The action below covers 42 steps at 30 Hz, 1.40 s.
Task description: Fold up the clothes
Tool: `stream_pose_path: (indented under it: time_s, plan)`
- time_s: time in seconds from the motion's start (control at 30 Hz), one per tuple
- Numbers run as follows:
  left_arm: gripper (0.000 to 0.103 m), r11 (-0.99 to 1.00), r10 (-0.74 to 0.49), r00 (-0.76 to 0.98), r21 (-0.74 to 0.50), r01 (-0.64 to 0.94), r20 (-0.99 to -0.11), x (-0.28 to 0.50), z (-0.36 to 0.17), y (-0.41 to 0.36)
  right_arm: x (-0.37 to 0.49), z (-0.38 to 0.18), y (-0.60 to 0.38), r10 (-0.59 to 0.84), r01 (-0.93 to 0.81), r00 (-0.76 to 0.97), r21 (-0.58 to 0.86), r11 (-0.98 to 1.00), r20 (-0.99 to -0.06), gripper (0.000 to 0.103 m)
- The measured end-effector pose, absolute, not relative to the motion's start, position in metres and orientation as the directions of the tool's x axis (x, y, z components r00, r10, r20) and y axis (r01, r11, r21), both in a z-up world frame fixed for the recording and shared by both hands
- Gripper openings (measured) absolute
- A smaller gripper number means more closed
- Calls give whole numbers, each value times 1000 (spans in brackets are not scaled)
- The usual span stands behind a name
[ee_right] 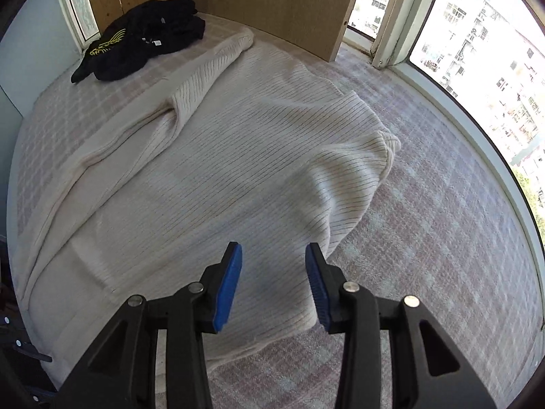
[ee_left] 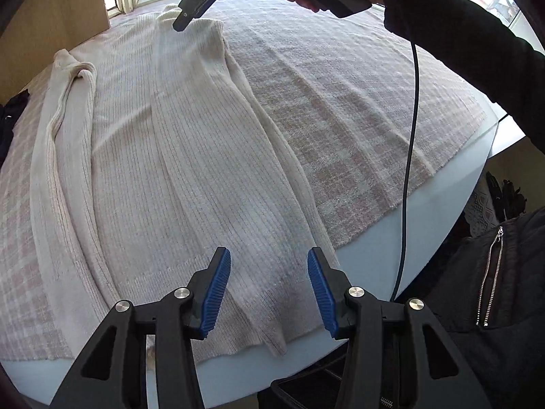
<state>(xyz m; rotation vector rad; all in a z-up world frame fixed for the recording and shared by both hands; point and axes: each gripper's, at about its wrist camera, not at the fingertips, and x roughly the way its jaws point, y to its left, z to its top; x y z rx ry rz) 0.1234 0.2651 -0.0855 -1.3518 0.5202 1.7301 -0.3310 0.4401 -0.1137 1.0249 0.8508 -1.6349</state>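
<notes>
Sweater (ee_left: 177, 156): lies flat on the checked blanket (ee_left: 340, 109).
Left gripper (ee_left: 269, 289): open, holding nothing, over the hem.
Right gripper (ee_right: 273, 284): open, holding nothing, above the sweater.
Tip: pinch both edges evenly, then fold over smoothly.

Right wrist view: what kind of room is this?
Probably a high-rise flat's window nook: a pink checked blanket covers the surface, tall windows overlook apartment blocks, and a cream ribbed knit sweater lies spread out.

Black gripper (ee_left: 269, 289), blue ribbed pads (ee_left: 218, 293), silver screws, dark sleeve (ee_left: 460, 44).
</notes>
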Motion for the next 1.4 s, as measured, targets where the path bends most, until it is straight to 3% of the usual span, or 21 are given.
stream_pose_path:
  time_s: [0.23, 0.43, 0.47, 0.53, 0.67, 0.77, 0.83, 0.93, 0.97, 1.07, 1.33, 1.4]
  plan:
    - [46, -628, 388, -62, -215, -748, -919, 127, -80, 219, -297, -115, 454, -332, 988, -13, 39, -148, -943, 39]
    - [46, -654, 388, -72, -219, -724, -919, 110, -91, 207, -233, -144, 449, -216, 992, -84, -102, 73, -973, 39]
    - [47, -656, 385, -70, -220, -722, -920, 107, -94, 206, -234, -146, 448, -227, 985, -133, -154, 78, -965, 51]
    - [50, -647, 374, -62, -212, -732, -925, 110, -98, 203, -247, -146, 447, -247, 972, -217, -233, 34, -944, 57]
    - [53, -646, 377, -50, -224, -729, -925, 116, -101, 193, -264, -137, 452, -251, 990, -141, -131, -54, -958, 57]
    - [53, -674, 397, -57, -249, -696, -916, 110, -97, 189, -231, -123, 459, -302, 999, -7, -20, 42, -953, 57]
    - [53, -694, 409, -65, -264, -670, -910, 103, -95, 187, -204, -127, 459, -288, 992, 6, -30, 120, -958, 57]
    - [53, -691, 400, -62, -257, -675, -914, 101, -98, 186, -188, -149, 454, -255, 969, -116, -166, 185, -960, 59]
    - [53, -685, 391, -64, -243, -687, -918, 102, -98, 187, -197, -151, 453, -267, 975, -113, -158, 156, -957, 69]
    - [53, -686, 381, -71, -230, -691, -922, 109, -101, 194, -224, -151, 452, -248, 995, -76, -88, 37, -966, 70]
    - [53, -693, 421, -49, -286, -662, -906, 103, -101, 172, -176, -132, 456, -308, 987, 11, -39, 156, -951, 70]
    - [53, -690, 415, -48, -279, -668, -909, 108, -103, 187, -195, -131, 456, -311, 994, 52, 19, 108, -949, 77]
